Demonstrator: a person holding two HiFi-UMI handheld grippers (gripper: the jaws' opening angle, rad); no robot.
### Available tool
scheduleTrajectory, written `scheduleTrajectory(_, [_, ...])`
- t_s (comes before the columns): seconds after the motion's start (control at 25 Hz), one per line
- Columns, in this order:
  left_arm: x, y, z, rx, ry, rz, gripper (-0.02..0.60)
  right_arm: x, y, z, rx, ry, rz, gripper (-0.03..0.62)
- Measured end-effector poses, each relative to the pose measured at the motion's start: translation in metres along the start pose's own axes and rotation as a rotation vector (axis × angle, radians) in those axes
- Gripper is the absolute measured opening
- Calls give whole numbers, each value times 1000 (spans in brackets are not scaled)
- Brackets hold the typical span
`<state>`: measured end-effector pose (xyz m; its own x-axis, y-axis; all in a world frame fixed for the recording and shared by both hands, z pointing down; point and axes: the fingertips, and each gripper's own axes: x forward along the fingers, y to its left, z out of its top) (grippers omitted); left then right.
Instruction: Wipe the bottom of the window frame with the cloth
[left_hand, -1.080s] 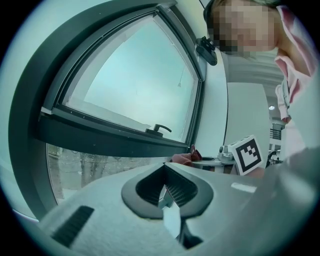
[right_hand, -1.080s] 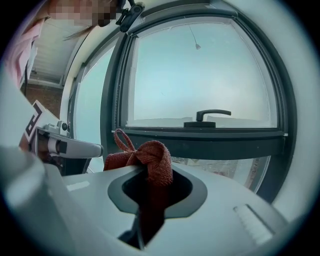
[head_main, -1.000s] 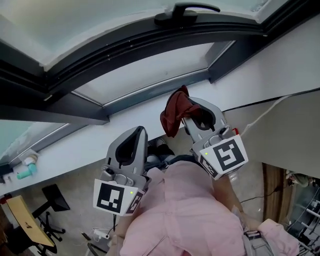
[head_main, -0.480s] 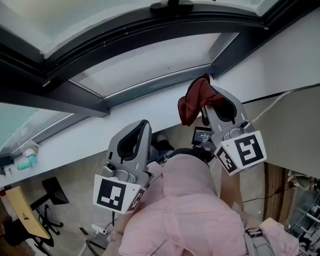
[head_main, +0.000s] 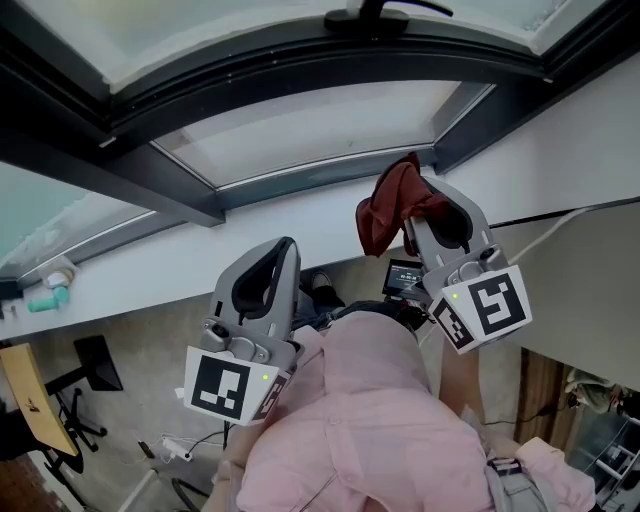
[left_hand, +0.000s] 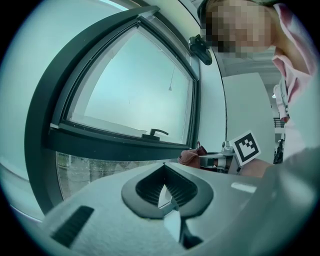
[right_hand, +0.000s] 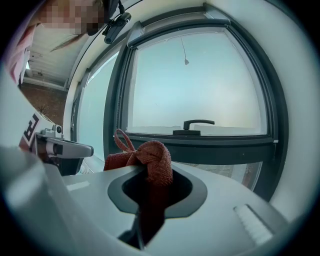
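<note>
Our right gripper (head_main: 408, 200) clamps the red cloth (head_main: 383, 212) at centre right, close under the dark window frame (head_main: 300, 182), over the white sill (head_main: 150, 268). Our left gripper (head_main: 284, 250), lower centre, is closed and empty. We see a teal bottle (head_main: 48, 298) far left.

We see the cloth (head_main: 385, 205) as dark red towelling, nubbly and matt. Both the left gripper (head_main: 278, 255) and the right gripper (head_main: 412, 222) have grey plastic shells, smooth with a dull sheen, and darker ribbed pads (left_hand: 147, 186) inside. The window frame (head_main: 300, 70) looks like dark grey coated metal, smooth and satin. Its pane (head_main: 320, 130) is cloudy glass. The sill (head_main: 200, 262) is white, smooth, matt. Our sleeve (head_main: 370, 420) is soft pink fabric.
</note>
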<state>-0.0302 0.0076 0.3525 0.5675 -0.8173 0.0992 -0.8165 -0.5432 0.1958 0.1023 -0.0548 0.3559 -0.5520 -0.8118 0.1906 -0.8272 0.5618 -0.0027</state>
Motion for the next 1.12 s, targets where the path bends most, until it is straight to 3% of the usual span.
scheduleTrajectory(0.56, [-11, -2, -4, 5, -7, 15, -3, 4, 21, -1, -31, -15, 80, 60])
scheduleTrajectory(1.12, [-58, 49, 11, -19, -19, 45, -3, 46, 94, 23, -60, -16, 123, 63])
